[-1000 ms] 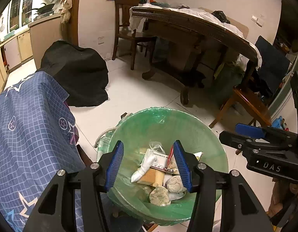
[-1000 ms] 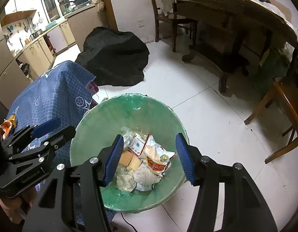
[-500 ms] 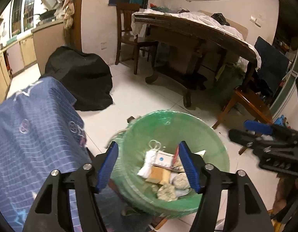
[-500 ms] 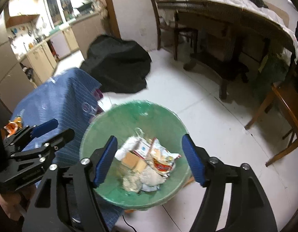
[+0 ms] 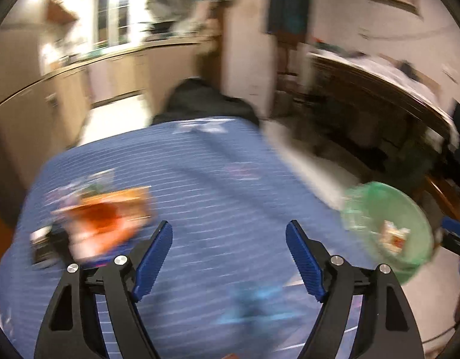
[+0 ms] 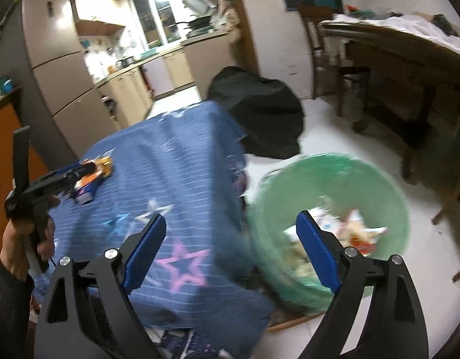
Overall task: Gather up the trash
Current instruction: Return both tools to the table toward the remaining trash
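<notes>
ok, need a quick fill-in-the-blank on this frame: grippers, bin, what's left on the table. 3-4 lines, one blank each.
1. Both the left gripper and the right gripper are ____.
2. The trash bin has a ____ liner.
3. The bin stands on the ____, beside the table.
4. The orange wrappers lie on a ____ tablecloth.

Missing words: open; green; floor; blue

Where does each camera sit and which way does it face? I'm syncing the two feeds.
Left wrist: on the left gripper, looking across the blue tablecloth at blurred orange wrappers; its own open fingers show.
Right wrist: on the right gripper, facing the cloth's edge and the green bin; its open fingers, plus the left hand holding the other gripper, show.
Shared: cloth, bin, wrappers, black bag.
</notes>
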`<action>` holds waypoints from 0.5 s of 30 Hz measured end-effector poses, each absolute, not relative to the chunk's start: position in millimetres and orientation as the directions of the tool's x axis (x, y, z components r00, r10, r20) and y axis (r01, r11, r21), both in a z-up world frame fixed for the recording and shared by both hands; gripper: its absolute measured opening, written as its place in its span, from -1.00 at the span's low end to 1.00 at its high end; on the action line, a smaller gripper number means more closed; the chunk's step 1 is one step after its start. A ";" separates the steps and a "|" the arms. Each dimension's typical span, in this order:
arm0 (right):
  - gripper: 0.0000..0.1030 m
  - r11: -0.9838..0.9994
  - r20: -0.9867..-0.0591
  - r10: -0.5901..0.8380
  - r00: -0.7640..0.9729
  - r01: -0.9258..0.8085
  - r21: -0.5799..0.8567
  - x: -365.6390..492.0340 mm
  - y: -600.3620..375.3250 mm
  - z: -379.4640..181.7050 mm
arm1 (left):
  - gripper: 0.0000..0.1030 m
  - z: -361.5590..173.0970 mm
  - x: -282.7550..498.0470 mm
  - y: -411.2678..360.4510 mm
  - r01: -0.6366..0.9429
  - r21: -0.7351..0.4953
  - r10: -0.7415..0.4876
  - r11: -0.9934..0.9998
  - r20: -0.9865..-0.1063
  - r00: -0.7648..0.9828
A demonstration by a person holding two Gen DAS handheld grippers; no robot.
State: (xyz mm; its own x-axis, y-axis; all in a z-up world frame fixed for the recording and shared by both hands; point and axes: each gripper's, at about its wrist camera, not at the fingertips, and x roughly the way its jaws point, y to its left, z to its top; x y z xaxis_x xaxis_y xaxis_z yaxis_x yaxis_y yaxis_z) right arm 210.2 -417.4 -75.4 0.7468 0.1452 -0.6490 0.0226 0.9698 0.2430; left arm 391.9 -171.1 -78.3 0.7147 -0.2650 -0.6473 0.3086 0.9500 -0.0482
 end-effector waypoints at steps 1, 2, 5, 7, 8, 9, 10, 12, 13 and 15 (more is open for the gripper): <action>0.66 0.969 -0.653 0.164 0.739 0.004 0.248 215.1 -406.8 -77.7 | 0.52 -79.7 396.1 -140.4 0.257 -0.046 -0.223 0.965 -0.652 0.724; 0.66 0.969 -0.657 0.176 0.733 -0.011 0.248 219.1 -398.4 -78.7 | 0.52 -81.7 399.5 -108.4 0.200 -0.044 -0.179 0.979 -0.657 0.732; 0.66 0.968 -0.663 0.207 0.720 -0.050 0.248 232.1 -373.1 -79.2 | 0.52 -87.2 400.6 -37.9 0.085 -0.075 -0.113 0.994 -0.667 0.736; 0.66 0.965 -0.665 0.229 0.711 -0.077 0.249 239.7 -356.5 -80.6 | 0.52 -94.0 402.4 0.8 0.023 -0.119 -0.099 0.993 -0.687 0.720; 0.66 0.964 -0.667 0.238 0.706 -0.090 0.249 244.1 -348.8 -81.3 | 0.52 -98.2 403.5 11.9 0.008 -0.134 -0.100 0.991 -0.699 0.708; 0.66 0.963 -0.668 0.246 0.703 -0.100 0.249 245.3 -341.8 -81.8 | 0.51 -103.6 404.6 18.5 0.003 -0.143 -0.105 0.990 -0.713 0.693; 0.66 0.961 -0.672 0.261 0.693 -0.120 0.249 252.0 -330.5 -83.0 | 0.46 -107.2 405.5 19.7 0.004 -0.147 -0.110 0.989 -0.720 0.685; 0.66 0.959 -0.680 0.277 0.679 -0.147 0.244 256.3 -313.0 -86.3 | 0.42 -111.6 410.1 21.6 0.009 -0.166 -0.129 0.986 -0.725 0.677; 0.66 0.957 -0.684 0.286 0.671 -0.161 0.242 259.4 -306.1 -87.2 | 0.42 -111.6 413.5 21.4 0.009 -0.176 -0.135 0.984 -0.723 0.678; 0.66 0.953 -0.689 0.302 0.659 -0.182 0.243 263.8 -293.7 -89.8 | 0.38 -114.3 419.4 11.8 0.013 -0.189 -0.149 0.982 -0.727 0.671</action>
